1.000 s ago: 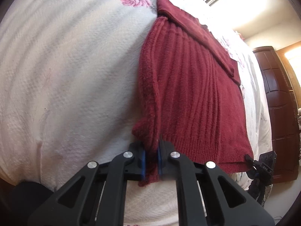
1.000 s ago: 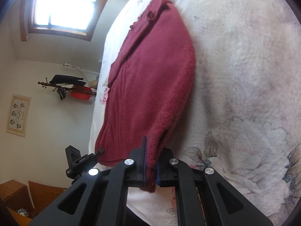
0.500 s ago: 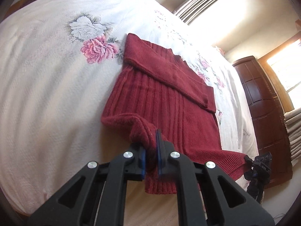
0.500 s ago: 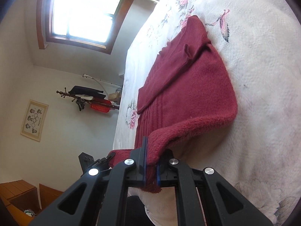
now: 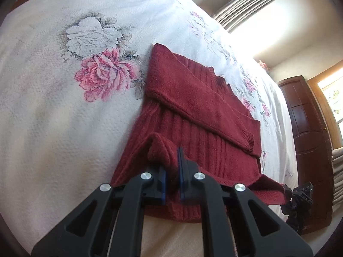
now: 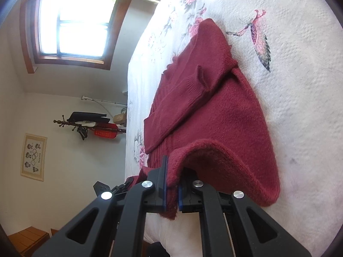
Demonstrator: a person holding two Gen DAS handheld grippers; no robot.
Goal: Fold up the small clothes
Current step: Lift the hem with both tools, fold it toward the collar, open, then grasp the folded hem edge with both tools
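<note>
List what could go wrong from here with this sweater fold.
1. The left gripper and right gripper each pinch only a thin bit of the red sweater's hem, so the thick knit may slip out mid-fold.
2. The folded sleeve lies loose on top; carrying the hem over could drag it askew.
3. The sweater sits near the bed's edge, so pulling toward the person might slide it off.

Bright window [image 6: 79,27] glare, fisheye edges.

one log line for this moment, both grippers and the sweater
left gripper: shut on sweater hem | right gripper: shut on sweater hem | hem raised off bed | sleeves folded across front | fold unfinished
</note>
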